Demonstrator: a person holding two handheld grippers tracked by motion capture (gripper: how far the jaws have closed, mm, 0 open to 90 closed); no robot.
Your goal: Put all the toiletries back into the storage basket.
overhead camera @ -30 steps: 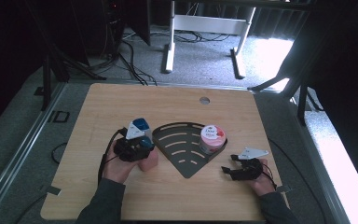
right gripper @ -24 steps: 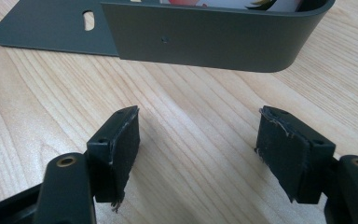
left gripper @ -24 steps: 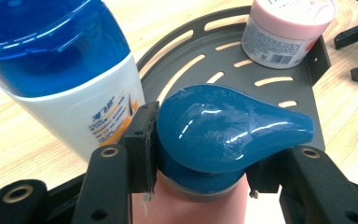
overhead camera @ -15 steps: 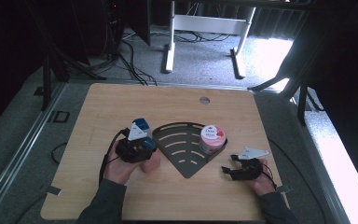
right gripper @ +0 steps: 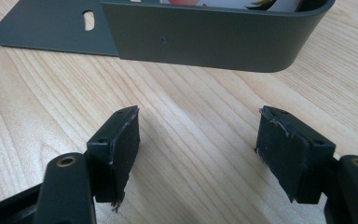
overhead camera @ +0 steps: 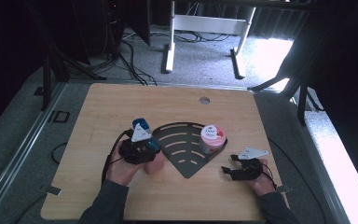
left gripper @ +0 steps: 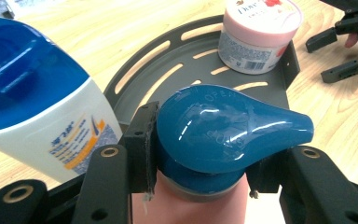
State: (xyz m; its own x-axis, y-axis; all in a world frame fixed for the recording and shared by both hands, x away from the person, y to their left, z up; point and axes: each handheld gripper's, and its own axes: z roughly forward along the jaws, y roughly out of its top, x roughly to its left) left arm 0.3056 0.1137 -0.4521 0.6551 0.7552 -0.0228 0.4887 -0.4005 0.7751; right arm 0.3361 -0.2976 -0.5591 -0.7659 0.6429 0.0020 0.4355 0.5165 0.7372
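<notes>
My left gripper (overhead camera: 142,149) (left gripper: 205,163) is shut on a pink bottle (overhead camera: 154,164) (left gripper: 191,207) with a teal flip cap (left gripper: 223,128); its pads press the cap's sides. The bottle stands upright at the left edge of a dark grey fan-shaped rack (overhead camera: 186,163) (left gripper: 168,70). Close to the left of it is a white bottle with a blue cap (overhead camera: 139,123) (left gripper: 42,116). A pink Dove jar (overhead camera: 213,138) (left gripper: 258,32) sits in the rack's right corner. My right gripper (overhead camera: 229,163) (right gripper: 198,144) rests open on the table, right of the rack, with bare wood between its pads.
The rack's raised wall (right gripper: 205,42) stands just ahead of the right gripper. The wooden table (overhead camera: 121,102) has a round cable hole (overhead camera: 204,100) near its far edge. Chair legs and cables lie on the floor beyond.
</notes>
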